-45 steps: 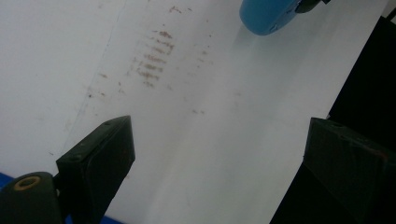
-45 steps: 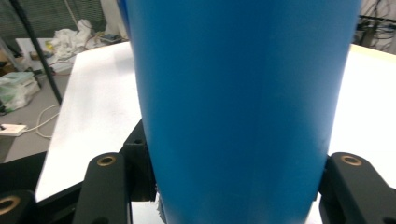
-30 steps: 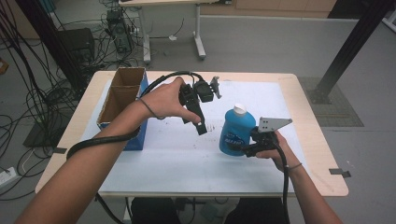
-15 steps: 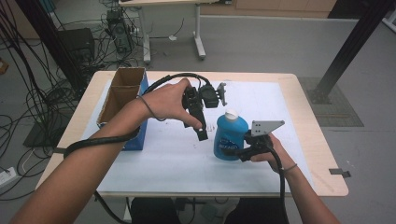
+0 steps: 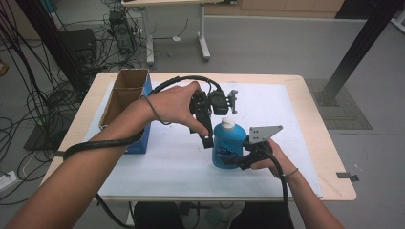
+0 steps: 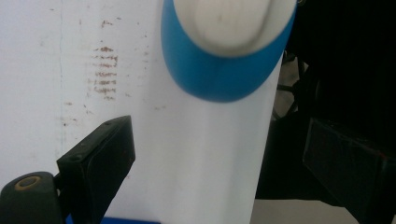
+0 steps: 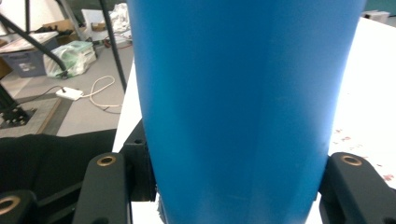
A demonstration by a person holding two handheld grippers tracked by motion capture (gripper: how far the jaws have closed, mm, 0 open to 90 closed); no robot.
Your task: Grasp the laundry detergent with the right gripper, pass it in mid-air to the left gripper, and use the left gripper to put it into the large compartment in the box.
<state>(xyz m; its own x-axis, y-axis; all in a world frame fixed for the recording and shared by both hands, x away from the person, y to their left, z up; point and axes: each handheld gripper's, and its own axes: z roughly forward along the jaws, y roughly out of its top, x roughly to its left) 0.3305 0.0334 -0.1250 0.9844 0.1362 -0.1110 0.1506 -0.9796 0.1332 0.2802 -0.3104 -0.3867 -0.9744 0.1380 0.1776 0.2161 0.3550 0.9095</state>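
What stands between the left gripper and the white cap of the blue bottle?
Nothing visible. The left gripper, open, hangs beside the white cap of the blue bottle, which the right gripper holds.

The tall blue plastic bottle [image 5: 229,150] looks smooth and a bit shiny, with a matt white plastic cap [image 5: 227,122]. At its nine o'clock, the brown cardboard box [image 5: 125,95] looks rough and dull. The white paper sheet [image 5: 167,167] is matt, with small brown stains.
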